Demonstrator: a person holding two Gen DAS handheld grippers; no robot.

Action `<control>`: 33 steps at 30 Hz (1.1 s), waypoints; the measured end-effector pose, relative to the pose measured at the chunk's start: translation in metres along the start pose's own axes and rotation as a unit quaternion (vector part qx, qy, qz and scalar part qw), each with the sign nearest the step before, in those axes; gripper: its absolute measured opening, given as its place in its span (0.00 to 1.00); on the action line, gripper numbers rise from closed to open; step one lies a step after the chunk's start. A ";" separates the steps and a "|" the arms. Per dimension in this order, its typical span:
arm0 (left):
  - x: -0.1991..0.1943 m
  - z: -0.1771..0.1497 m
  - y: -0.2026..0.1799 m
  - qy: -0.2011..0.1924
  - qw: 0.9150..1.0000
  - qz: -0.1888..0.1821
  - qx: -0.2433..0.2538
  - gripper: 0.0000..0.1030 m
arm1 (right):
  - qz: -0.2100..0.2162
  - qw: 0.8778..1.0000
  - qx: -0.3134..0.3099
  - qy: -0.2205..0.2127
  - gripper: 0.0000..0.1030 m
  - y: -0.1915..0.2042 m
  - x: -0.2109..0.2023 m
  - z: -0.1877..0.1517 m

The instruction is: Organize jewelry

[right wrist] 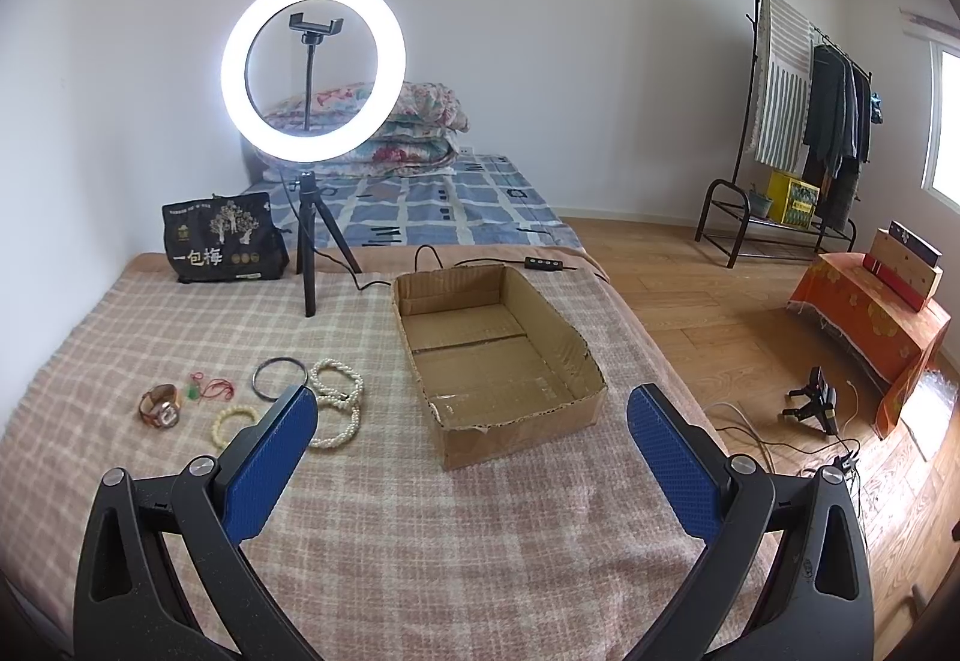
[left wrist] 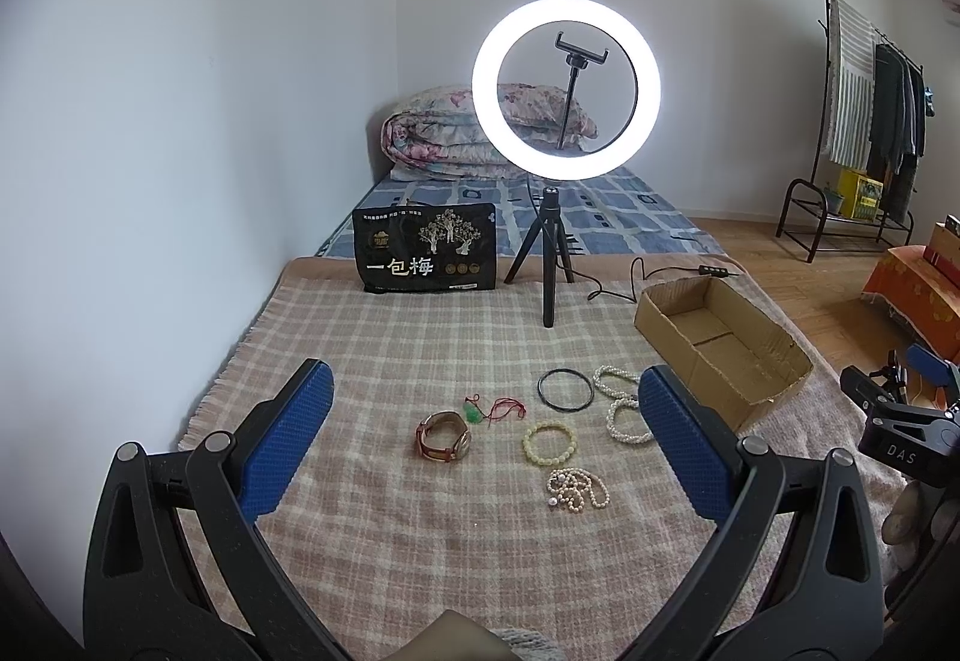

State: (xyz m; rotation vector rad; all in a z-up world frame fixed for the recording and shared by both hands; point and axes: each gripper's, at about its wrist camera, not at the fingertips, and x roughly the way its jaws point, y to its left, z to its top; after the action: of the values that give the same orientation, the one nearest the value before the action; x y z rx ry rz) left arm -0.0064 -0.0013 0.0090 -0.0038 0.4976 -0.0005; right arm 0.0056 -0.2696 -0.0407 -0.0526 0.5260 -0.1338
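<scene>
Left wrist view: my left gripper point(left wrist: 486, 424) hangs over the checked blanket point(left wrist: 372, 349) with its jaws spread wide, holding nothing.
Right wrist view: my right gripper point(right wrist: 471, 430) is likewise spread wide and holds nothing, its left finger point(right wrist: 270, 457) covering part of the jewelry.
Jewelry: all of it lies loose on the blanket, just left of the cardboard box point(right wrist: 420, 295).
Pieces: watch point(left wrist: 444, 436) with a brown strap, green pendant on red cord point(left wrist: 489, 412), dark bangle point(left wrist: 565, 390), yellowish bead bracelet point(left wrist: 549, 443), pearl bracelets point(left wrist: 618, 397), and a bunched pearl necklace point(left wrist: 576, 490) nearest me.
In the way: my left gripper's right finger point(left wrist: 684, 445) hides part of the pearl bracelets.
Box: open-topped, one near edge torn, nothing visible inside.
Around: lit ring light point(left wrist: 566, 88) on a small tripod behind the jewelry, its cable point(left wrist: 636, 277) trailing past the box; black snack bag point(left wrist: 426, 256) beside it.
Farther off: folded quilt point(right wrist: 408, 133), clothes rack point(right wrist: 804, 121).
</scene>
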 end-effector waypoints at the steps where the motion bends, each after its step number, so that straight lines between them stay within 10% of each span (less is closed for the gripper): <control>1: 0.000 0.000 0.000 0.000 1.000 0.001 0.000 1.00 | 0.000 1.000 0.000 0.000 0.99 0.000 0.000 0.000; 33: 0.043 -0.011 0.037 0.060 0.998 0.031 -0.013 1.00 | 0.049 0.997 -0.046 0.033 0.99 0.044 0.028 0.005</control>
State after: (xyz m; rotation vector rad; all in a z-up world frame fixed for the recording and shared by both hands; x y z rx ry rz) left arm 0.0264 0.0355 -0.0211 -0.0132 0.6171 0.0672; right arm 0.0368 -0.2294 -0.0544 -0.1119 0.5991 -0.0155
